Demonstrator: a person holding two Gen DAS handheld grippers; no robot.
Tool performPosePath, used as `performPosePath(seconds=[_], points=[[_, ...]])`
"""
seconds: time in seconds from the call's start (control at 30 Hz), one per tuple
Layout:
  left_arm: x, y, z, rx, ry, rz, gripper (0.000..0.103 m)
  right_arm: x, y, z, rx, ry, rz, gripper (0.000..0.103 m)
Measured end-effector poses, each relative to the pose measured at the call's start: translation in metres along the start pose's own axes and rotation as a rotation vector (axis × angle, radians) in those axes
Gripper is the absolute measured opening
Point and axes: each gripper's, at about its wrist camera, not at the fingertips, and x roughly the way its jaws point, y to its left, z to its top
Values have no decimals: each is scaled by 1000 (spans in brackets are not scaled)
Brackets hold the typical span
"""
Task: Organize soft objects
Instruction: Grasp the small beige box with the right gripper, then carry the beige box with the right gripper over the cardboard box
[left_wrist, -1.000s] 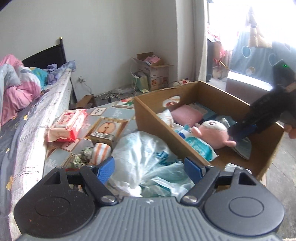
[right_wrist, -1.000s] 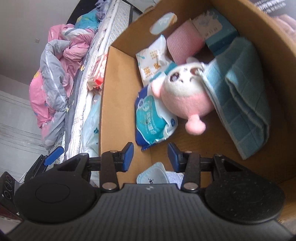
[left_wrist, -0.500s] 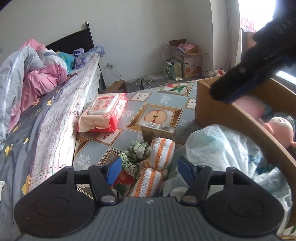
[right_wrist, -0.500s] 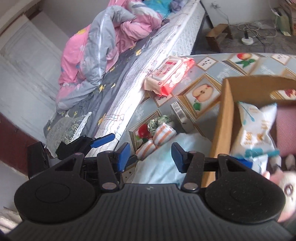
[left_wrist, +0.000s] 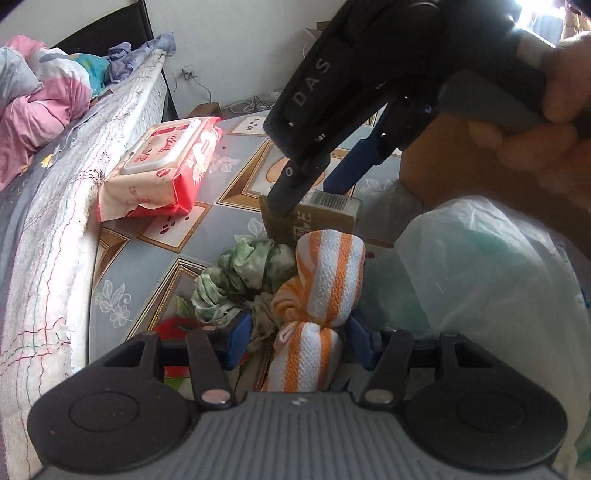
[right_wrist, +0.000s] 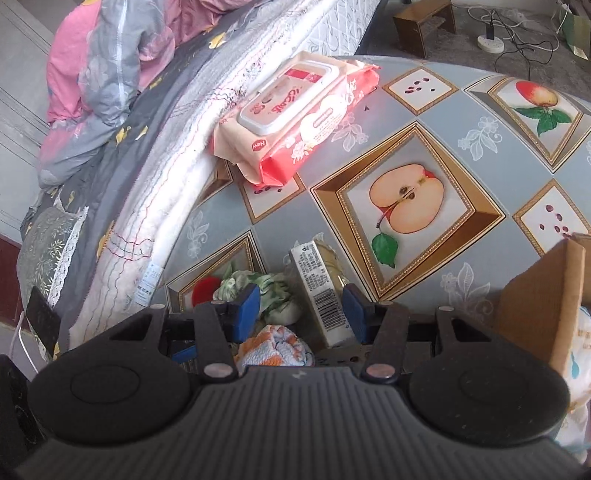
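Black plastic two-finger left gripper (left_wrist: 299, 341), blue pads, silver screws; matching right gripper (right_wrist: 301, 314), "DAS" lettering; bare-skinned right hand (left_wrist: 546, 122) upper right.

A tabletop (right_wrist: 461, 110) covered in a fruit-patterned cloth carries a red wipes pack (right_wrist: 295, 118) at the bed-side edge, a small barcoded box (right_wrist: 321, 291), a green scrunchie (left_wrist: 240, 273), an orange-striped towel roll (left_wrist: 321, 295), a plastic bag (left_wrist: 480, 280) and a cardboard box (right_wrist: 539, 295).
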Motion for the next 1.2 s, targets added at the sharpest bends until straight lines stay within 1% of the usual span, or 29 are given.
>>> performPosePath(seconds=[0.1, 0.13, 0.17, 0.2, 0.23, 0.27, 0.37, 0.47, 0.57, 0.7, 0.8, 0.93, 1.0, 1.1, 1.2], points=[[7, 1, 0, -9, 11, -9, 58, 11, 0, 3, -22, 14, -14, 48], [9, 1, 1, -12, 12, -12, 54, 13, -1, 3, -24, 15, -15, 48], [9, 1, 1, -13, 11, -14, 44, 14, -2, 3, -24, 15, -17, 46], [9, 1, 1, -17, 12, -13, 42, 15, -3, 3, -23, 17, -19, 42], [9, 1, 1, -22, 9, -6, 42, 16, -5, 3, -21, 16, -21, 39], [8, 2, 1, -27, 4, -2, 40, 17, -7, 3, -18, 14, -26, 33], [0, 2, 2, -34, -16, 15, 39, 13, -12, 2, 0, -3, -6, 26], [-12, 3, 4, -37, -40, 40, 38, 6, -10, 0, -4, -24, -11, 25], [-29, 6, 6, -51, -72, 62, 38, -8, -7, -2, 3, -66, 9, 25], [-60, 8, 8, -77, -125, 84, 38, -38, 0, -6, 7, -132, 41, 25], [-87, 6, 9, -101, -170, 80, 38, -68, 4, -13, 22, -186, 79, 25], [-128, -7, 10, -130, -240, 36, 38, -121, 5, -39, 42, -267, 147, 25], [-146, -18, 10, -140, -272, -6, 38, -149, 1, -60, 55, -311, 176, 25], [-168, -43, 11, -136, -311, -91, 38, -192, -11, -102, 93, -376, 201, 25], [-178, -75, 13, -116, -328, -180, 38, -230, -29, -152, 144, -430, 188, 25]])
